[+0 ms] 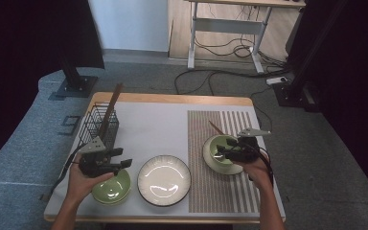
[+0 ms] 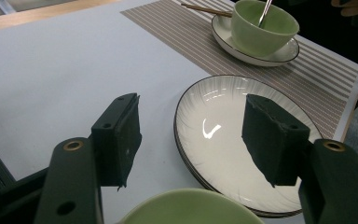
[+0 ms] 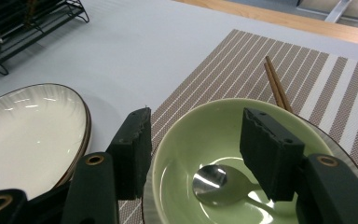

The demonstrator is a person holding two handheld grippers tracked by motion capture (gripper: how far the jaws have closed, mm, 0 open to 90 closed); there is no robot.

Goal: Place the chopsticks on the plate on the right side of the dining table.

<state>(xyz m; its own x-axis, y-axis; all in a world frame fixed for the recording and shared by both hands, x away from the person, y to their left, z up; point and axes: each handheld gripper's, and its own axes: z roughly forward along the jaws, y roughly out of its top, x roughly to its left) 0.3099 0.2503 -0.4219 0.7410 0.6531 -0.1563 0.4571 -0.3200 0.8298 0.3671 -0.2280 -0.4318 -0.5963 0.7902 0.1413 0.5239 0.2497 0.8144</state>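
High view: table (image 1: 139, 120) w/ striped placemat (image 1: 220, 191) at right. Wire rack (image 1: 98, 125) at far left, holding a dark stick. White plate (image 1: 164, 180) at centre front, beside the mat. Green bowl (image 1: 111, 188) at front left; 2nd green bowl (image 1: 219, 145) on a saucer (image 1: 211, 158) on the mat, spoon (image 3: 216, 184) inside, chopsticks (image 3: 275, 86) just behind. Left gripper (image 1: 120, 160) above the left bowl, jaws wide, nothing between. Right gripper (image 1: 225, 149) over the 2nd bowl, jaws wide, empty.
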